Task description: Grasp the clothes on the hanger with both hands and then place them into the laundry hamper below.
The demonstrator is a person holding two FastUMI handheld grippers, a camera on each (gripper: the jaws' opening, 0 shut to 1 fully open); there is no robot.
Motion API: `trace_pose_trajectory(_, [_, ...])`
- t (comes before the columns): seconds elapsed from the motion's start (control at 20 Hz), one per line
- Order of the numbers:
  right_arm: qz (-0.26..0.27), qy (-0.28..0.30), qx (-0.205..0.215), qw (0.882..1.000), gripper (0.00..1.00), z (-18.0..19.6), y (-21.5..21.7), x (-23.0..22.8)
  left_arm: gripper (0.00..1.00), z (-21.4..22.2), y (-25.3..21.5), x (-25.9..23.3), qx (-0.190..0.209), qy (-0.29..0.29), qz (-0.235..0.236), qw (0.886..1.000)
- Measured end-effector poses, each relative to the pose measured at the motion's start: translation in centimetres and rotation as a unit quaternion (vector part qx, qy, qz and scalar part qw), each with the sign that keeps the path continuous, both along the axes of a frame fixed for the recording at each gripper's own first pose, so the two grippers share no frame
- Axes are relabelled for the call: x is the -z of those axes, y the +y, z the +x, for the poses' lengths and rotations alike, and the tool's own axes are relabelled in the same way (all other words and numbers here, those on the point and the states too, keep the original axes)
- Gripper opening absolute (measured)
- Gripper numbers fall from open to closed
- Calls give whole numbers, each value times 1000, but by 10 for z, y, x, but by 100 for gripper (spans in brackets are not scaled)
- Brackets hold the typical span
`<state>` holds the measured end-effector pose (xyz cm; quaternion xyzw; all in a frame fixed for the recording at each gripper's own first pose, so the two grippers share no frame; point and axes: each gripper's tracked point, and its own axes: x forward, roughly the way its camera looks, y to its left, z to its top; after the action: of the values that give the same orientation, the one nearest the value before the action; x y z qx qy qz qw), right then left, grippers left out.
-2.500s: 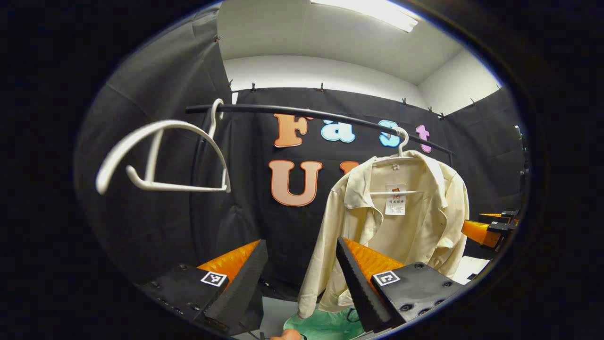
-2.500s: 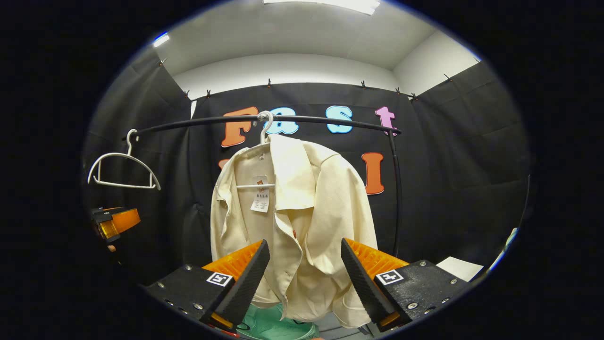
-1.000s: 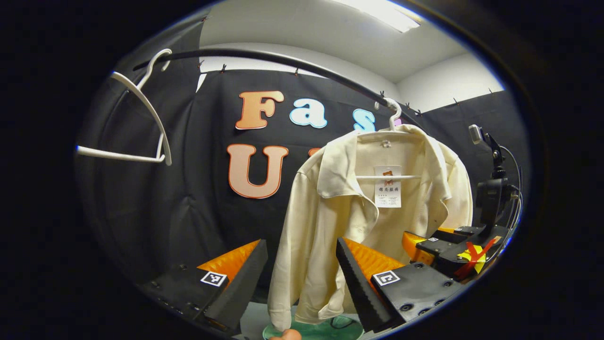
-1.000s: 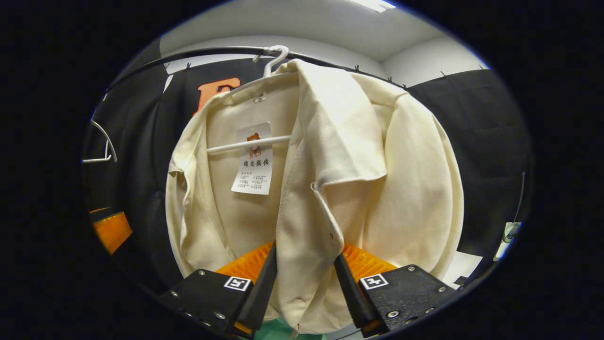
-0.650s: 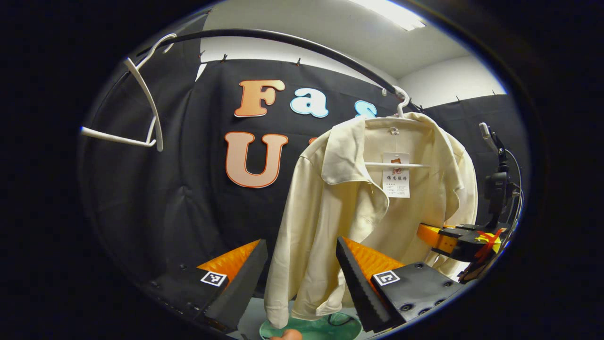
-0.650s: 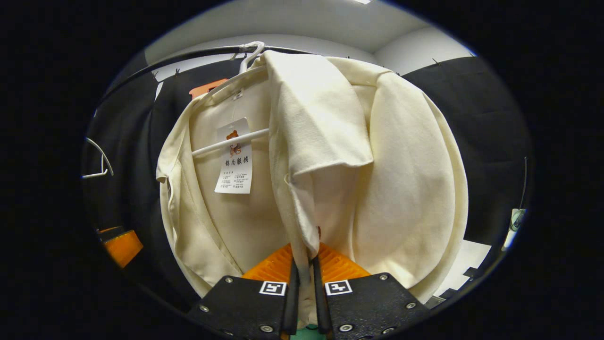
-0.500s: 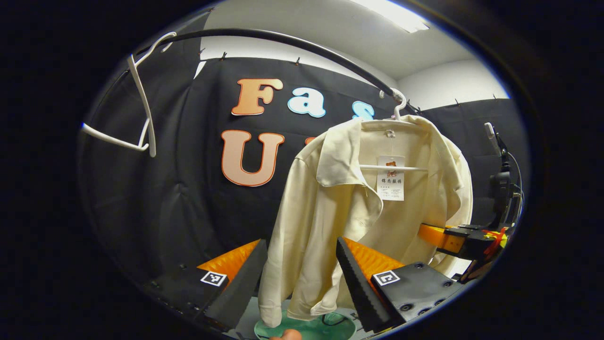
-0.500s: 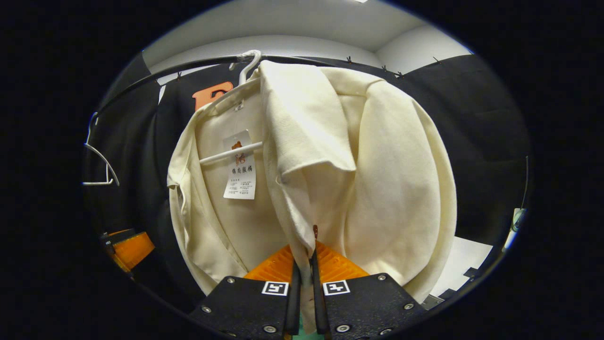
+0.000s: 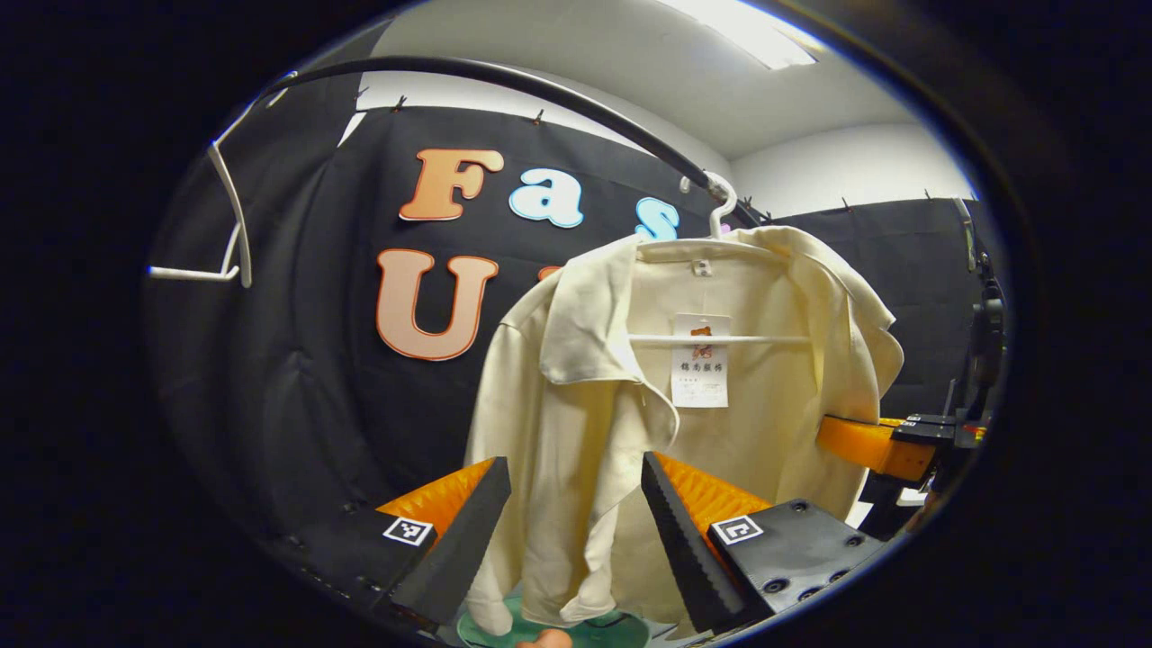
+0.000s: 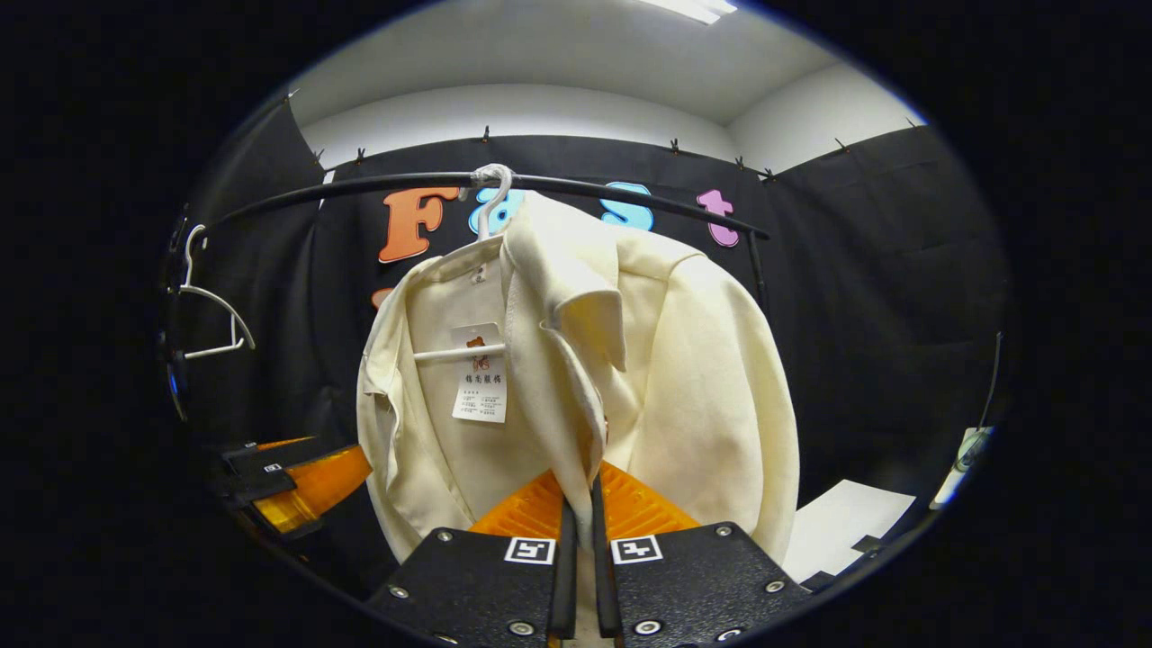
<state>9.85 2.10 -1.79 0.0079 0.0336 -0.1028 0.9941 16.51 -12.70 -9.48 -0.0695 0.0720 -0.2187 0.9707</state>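
A cream shirt point(image 9: 747, 423) hangs open on a white hanger point(image 9: 720, 202) from a black rail point(image 9: 540, 94). In the left gripper view my left gripper point(image 9: 576, 531) is open, and the shirt's left front panel and sleeve hang between its fingers without being pinched. My right gripper point(image 10: 580, 540) is shut on the front edge of the cream shirt point(image 10: 693, 369), just below the collar flap. The left gripper point(image 10: 297, 481) shows at the lower left of the right gripper view, and the right gripper point(image 9: 886, 445) shows at the right of the left gripper view. A green hamper point(image 9: 621, 630) lies below the shirt.
An empty white hanger point(image 9: 225, 225) hangs at the left end of the rail, also seen as the empty hanger point(image 10: 207, 306) in the right gripper view. White floor point(image 10: 837, 526) shows at the lower right. A fingertip point(image 9: 540, 639) shows at the bottom edge.
My right gripper closed on the shirt's front edge and has since drawn back with it. My left gripper moved in toward the shirt, so the left panel now hangs between its open fingers.
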Motion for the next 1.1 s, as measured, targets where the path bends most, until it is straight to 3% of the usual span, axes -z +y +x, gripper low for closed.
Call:
trace_pose_trajectory(0.15, [-1, -8, 0, 1000, 8, -7, -3, -14, 97, 7, -27, -8, 31, -4, -15, 999])
trace_pose_trajectory(0.2, [-3, -12, 0, 1000, 8, -10, -4, -18, 100, 13, -29, -9, 25, -4, -13, 1000])
trace_pose_trajectory(0.4, [-13, -25, 4, 1000, 8, -22, -11, -33, 97, 42, -27, 6, -19, 12, 13, 1000])
trace_pose_trajectory(0.55, [-18, -33, 6, 999, 8, -29, -16, -45, 100, 56, -33, 31, -19, 56, 12, 998])
trace_pose_trajectory(0.6, [-19, -36, 5, 999, 8, -30, -17, -49, 96, 59, -35, 35, -15, 68, 12, 998])
trace_pose_trajectory(0.65, [-19, -39, 5, 999, 8, -31, -19, -54, 89, 63, -35, 40, -17, 73, 15, 997])
trace_pose_trajectory(0.7, [-21, -42, 6, 999, 8, -34, -21, -58, 75, 67, -30, 41, -26, 76, 21, 997])
trace_pose_trajectory(0.75, [-23, -46, 9, 999, 8, -37, -23, -64, 51, 69, -28, 42, -31, 77, 27, 996])
trace_pose_trajectory(0.8, [-25, -51, 11, 998, 8, -38, -26, -68, 45, 72, -27, 44, -32, 80, 34, 996])
trace_pose_trajectory(0.85, [-26, -55, 14, 998, 8, -40, -29, -72, 30, 73, -27, 47, -30, 79, 38, 996])
trace_pose_trajectory(0.95, [-22, -62, 17, 998, 8, -42, -34, -78, 25, 73, -27, 44, -26, 76, 44, 996])
trace_pose_trajectory(1.0, [-20, -63, 18, 998, 8, -42, -35, -80, 28, 72, -19, 46, -42, 79, 56, 994])
trace_pose_trajectory(1.05, [-18, -63, 17, 998, 8, -42, -37, -82, 11, 72, -19, 47, -45, 79, 62, 994])
trace_pose_trajectory(1.1, [-16, -63, 18, 998, 8, -39, -39, -82, 12, 72, -20, 44, -41, 82, 64, 994])
